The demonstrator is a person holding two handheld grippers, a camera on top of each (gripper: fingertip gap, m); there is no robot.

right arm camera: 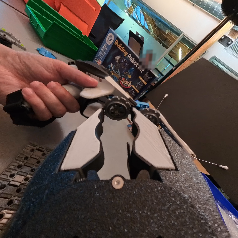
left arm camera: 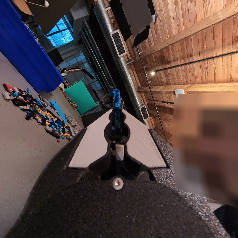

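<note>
Jaws of the left gripper (left arm camera: 116,115) are closed tight on a small brick-built assembly (left arm camera: 116,103): a blue beam with holes stands up between the white fingers (left arm camera: 95,135), and a black toothed wheel sits just behind its far end. That gripper is tipped upward, toward a wooden plank ceiling (left arm camera: 193,51) and a silver duct (left arm camera: 123,67). To the left, on the grey tabletop (left arm camera: 19,154), lies a loose pile of small building parts (left arm camera: 38,114) in blue, black, grey, yellow and red. Beyond the pile stand a blue bin (left arm camera: 25,51) and, farther off, a green bin (left arm camera: 81,97).

Jaws of the right gripper (right arm camera: 117,113) stand apart, one white finger on each side of a black wheel (right arm camera: 117,108), close to its tread; whether they press it cannot be told. A second black wheel (right arm camera: 150,116) and blue pieces show just behind on the right. A person's hand (right arm camera: 38,83) at the left holds the other gripper, whose tip reaches the same wheeled assembly from above.

Behind stands a dark printed box (right arm camera: 123,72) picturing brick robots; it carries lettering and an age mark, which are left unquoted. Far left are a green tray (right arm camera: 58,32) with orange sheets (right arm camera: 77,11) in it. A studded grey plate (right arm camera: 16,171) lies at the near left, and a black panel (right arm camera: 199,109) fills the right.
</note>
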